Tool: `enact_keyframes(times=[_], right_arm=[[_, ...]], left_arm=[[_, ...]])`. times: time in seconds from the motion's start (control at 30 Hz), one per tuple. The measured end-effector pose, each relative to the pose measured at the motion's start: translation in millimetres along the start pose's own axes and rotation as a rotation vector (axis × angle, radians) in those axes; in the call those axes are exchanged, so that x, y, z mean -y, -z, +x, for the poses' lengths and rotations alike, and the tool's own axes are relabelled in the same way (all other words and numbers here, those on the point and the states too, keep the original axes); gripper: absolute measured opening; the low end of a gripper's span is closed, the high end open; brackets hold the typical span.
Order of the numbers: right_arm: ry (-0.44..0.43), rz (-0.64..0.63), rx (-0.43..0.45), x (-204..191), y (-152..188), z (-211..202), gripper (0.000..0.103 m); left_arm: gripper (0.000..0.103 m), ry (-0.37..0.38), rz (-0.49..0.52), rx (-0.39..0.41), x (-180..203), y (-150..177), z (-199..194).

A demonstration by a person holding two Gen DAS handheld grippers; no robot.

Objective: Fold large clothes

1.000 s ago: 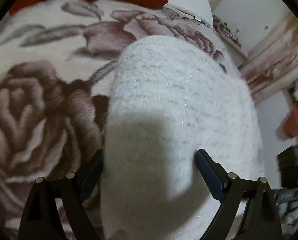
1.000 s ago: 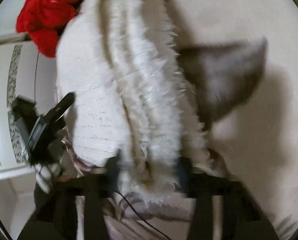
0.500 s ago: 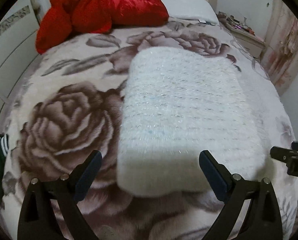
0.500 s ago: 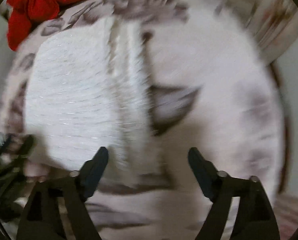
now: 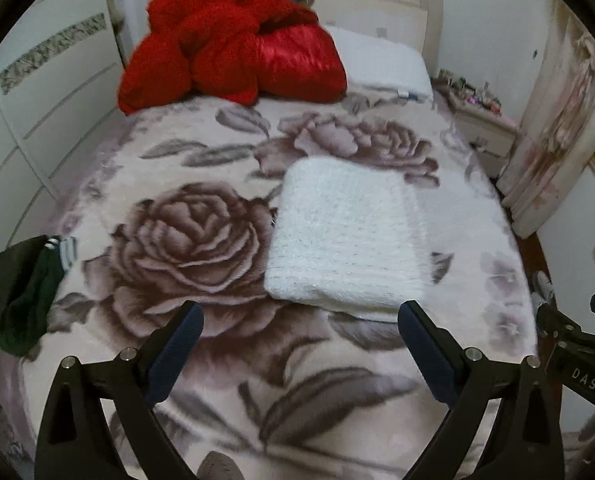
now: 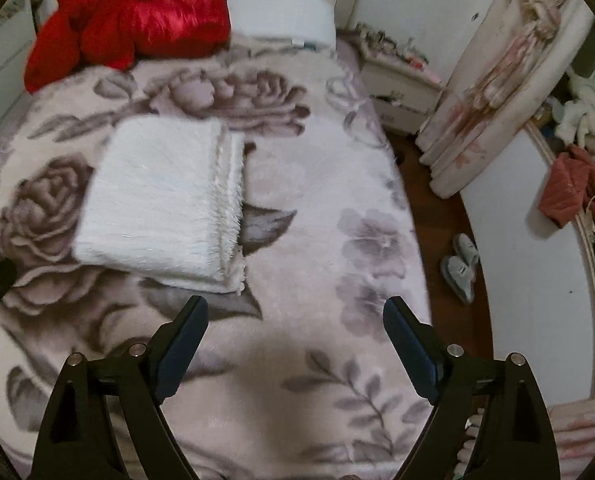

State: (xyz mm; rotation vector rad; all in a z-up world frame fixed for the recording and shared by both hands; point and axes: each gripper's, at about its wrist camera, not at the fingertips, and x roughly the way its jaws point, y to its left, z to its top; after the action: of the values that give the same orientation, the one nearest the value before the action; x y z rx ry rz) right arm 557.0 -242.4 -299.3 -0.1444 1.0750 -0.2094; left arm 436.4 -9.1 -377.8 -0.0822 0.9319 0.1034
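While the fluffy white folded knit garment [image 5: 347, 240] lies released, both tongs, left [image 5: 299, 322] and right [image 6: 295, 316], gape empty, the right's jaws having just been opening; withdraw straight upward without snagging.

Indoor light is dim and even. My lenses bend the scene strongly toward dark corners. Slight motion blur softens both views. A soft shadow lies on the blanket [image 6: 321, 344] near me.

Bare blanket [image 6: 317, 208] is lying open around the folded white sweater [image 6: 157, 196]; a red heap [image 5: 233, 48] is blocking the bed's head.
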Motion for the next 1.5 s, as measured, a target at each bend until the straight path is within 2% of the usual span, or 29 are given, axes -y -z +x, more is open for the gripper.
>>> enact_keyframes(times=[0.33, 0.57, 0.73, 0.77, 0.97, 1.1, 1.5], right_arm=[[-0.039, 0.047, 0.113, 59.4, 45.3, -216.5, 0.09], [-0.057, 0.036, 0.185, 99.1, 87.4, -349.5, 0.09], [-0.07, 0.02, 0.239, 117.5, 116.0, -427.0, 0.091], [-0.078, 0.018, 0.245, 121.1, 121.6, -440.6, 0.094], [-0.09, 0.029, 0.303, 140.3, 148.6, -505.6, 0.097], [-0.096, 0.029, 0.33, 148.8, 159.1, -530.6, 0.097], [-0.109, 0.039, 0.36, 161.8, 171.7, -556.9, 0.099]], left_arm=[[0.099, -0.033, 0.007, 0.086, 13.9, 22.8, -193.5], [0.099, -0.027, -0.024, 0.122, 15.4, 41.5, -302.6], [0.099, -0.027, -0.013, 0.156, 21.6, 55.3, -364.9], [0.099, -0.026, -0.016, 0.158, 21.8, 58.1, -377.4], [0.099, -0.027, -0.024, 0.19, 20.0, 66.6, -421.0], [0.099, -0.02, -0.021, 0.213, 18.3, 72.7, -439.4], [0.1, -0.031, -0.019, 0.287, 17.6, 85.8, -467.0]])
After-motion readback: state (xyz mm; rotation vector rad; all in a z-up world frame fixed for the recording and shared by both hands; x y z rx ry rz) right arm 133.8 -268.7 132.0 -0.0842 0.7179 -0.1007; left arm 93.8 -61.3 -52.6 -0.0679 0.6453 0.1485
